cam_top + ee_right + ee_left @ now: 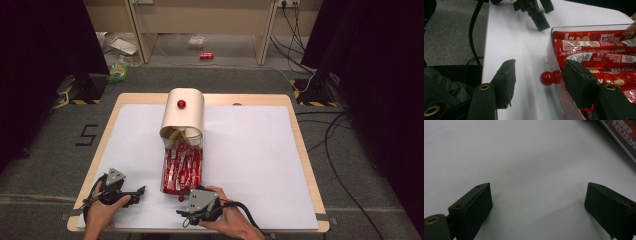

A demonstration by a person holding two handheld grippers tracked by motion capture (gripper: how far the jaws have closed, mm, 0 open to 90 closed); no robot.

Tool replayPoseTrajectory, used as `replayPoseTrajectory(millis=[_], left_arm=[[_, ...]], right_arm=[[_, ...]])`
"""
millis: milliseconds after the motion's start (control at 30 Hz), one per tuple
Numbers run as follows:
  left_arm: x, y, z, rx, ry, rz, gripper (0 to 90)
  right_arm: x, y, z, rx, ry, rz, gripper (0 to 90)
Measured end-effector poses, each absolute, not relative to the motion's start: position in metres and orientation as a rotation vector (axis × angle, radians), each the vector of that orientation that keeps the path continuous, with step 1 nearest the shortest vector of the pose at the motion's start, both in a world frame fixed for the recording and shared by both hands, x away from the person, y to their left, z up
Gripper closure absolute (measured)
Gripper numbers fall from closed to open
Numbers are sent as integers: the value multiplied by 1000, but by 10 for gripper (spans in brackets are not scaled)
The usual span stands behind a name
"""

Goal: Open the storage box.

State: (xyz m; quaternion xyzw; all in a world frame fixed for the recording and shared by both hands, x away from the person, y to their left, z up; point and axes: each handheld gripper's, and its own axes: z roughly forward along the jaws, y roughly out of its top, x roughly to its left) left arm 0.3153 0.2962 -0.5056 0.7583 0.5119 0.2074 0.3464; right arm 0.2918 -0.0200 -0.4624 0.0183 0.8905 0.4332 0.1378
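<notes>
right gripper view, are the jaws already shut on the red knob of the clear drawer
No, the right gripper is open, its jaws standing apart on either side of the red knob on the clear drawer, without touching it.

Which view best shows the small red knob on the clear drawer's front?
The right gripper view: the red knob sits large between the open jaws of the right hand-held gripper. In the high view it is tiny, beside that gripper.
</notes>
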Motion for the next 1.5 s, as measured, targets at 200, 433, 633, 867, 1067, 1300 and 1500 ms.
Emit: replayPoseTrajectory(millis=[200, 433, 633, 867, 1067, 1300, 1500], left_arm=[[315, 296, -506, 1967, 1328, 538, 69], [315, 296, -506, 1967, 1328, 538, 69], [315, 296, -506, 1967, 1329, 538, 69], [315, 296, -506, 1968, 1328, 538, 68], [315, 296, -506, 1968, 1328, 538, 68], [315, 296, -506, 1968, 1328, 538, 68], [315, 296, -506, 1968, 1328, 537, 68]], right_arm=[[294, -21, -461, 81, 2586, 1276, 466], [299, -29, -448, 157, 2531, 1345, 449], [307, -34, -441, 269, 2480, 1354, 460], [316, -37, -435, 375, 2422, 1313, 465], [323, -36, -432, 433, 2403, 1292, 468], [330, -31, -433, 471, 2401, 1280, 472], [334, -24, -434, 487, 2403, 1255, 472]])
